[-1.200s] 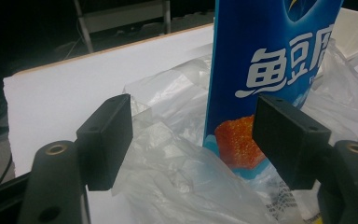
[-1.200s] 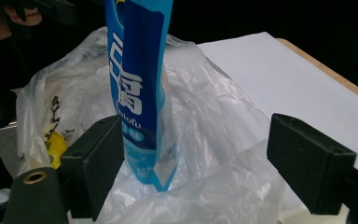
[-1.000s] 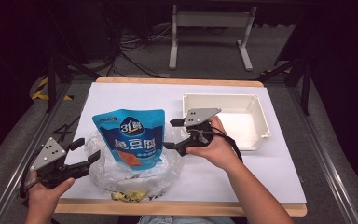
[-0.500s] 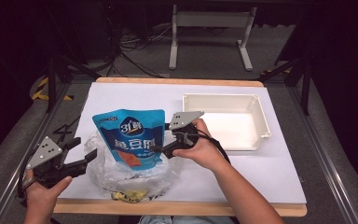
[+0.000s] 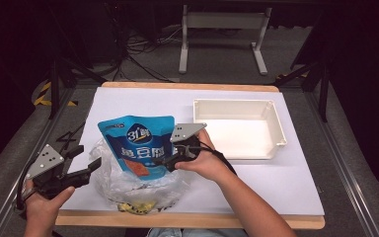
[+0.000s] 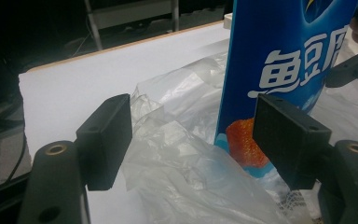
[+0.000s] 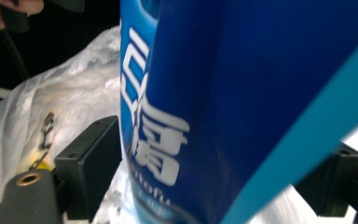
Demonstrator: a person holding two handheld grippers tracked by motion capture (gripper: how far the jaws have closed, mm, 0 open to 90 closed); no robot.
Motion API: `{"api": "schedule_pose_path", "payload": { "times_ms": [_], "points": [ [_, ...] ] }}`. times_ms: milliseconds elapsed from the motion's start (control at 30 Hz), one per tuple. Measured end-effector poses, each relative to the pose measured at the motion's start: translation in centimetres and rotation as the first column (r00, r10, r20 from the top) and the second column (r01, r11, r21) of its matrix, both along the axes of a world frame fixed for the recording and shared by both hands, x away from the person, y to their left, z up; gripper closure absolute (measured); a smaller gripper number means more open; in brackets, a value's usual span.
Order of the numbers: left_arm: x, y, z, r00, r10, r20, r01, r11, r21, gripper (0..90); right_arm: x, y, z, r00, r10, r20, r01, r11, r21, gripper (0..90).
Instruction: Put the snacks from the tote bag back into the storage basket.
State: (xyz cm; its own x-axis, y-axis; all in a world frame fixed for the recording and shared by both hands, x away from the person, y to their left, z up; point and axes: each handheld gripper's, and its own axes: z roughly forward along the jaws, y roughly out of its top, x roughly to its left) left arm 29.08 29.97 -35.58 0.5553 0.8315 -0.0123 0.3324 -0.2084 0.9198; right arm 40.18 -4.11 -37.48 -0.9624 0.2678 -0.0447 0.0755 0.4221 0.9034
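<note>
- High view: on the counter [image 5: 286,197], the pouch [image 5: 137,144] stands upright in a clear bag [image 5: 128,185]. We judge the right hand-held gripper [image 5: 164,161] reaches in to lift it out; a second ago it was farther right, near the tray [image 5: 237,131].
- Left gripper view: left hand-held gripper [image 6: 193,140] spread, facing the bag, likely to steady it.
- Right gripper view: jaws spread around the pouch, not yet pinching.
</note>
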Motion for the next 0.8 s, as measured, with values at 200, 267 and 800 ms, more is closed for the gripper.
{"api": "schedule_pose_path", "payload": {
  "times_ms": [200, 267, 800],
  "points": [
    [0.1, 0.1, -0.1, 1.0, -0.001, -0.001, 0.001, 1.0, -0.004, 29.5, 0.0, 0.2, -0.4, 0.9999, -0.002, 0.012, 0.002, 0.9992, 0.041, 16.2],
    [0.1, 0.1, -0.1, 1.0, -0.001, -0.003, 0.001, 1.0, -0.003, 29.3, -0.1, 0.2, -0.5, 0.9997, -0.004, 0.023, 0.003, 0.9988, 0.048, 16.2],
    [0.1, 0.1, -0.1, 0.9998, -0.017, -0.005, 0.017, 0.9998, -0.013, 28.7, -0.7, 1.4, -2.2, 0.9956, 0.039, 0.085, -0.037, 0.9991, -0.02, 17.5]
  ]
}}
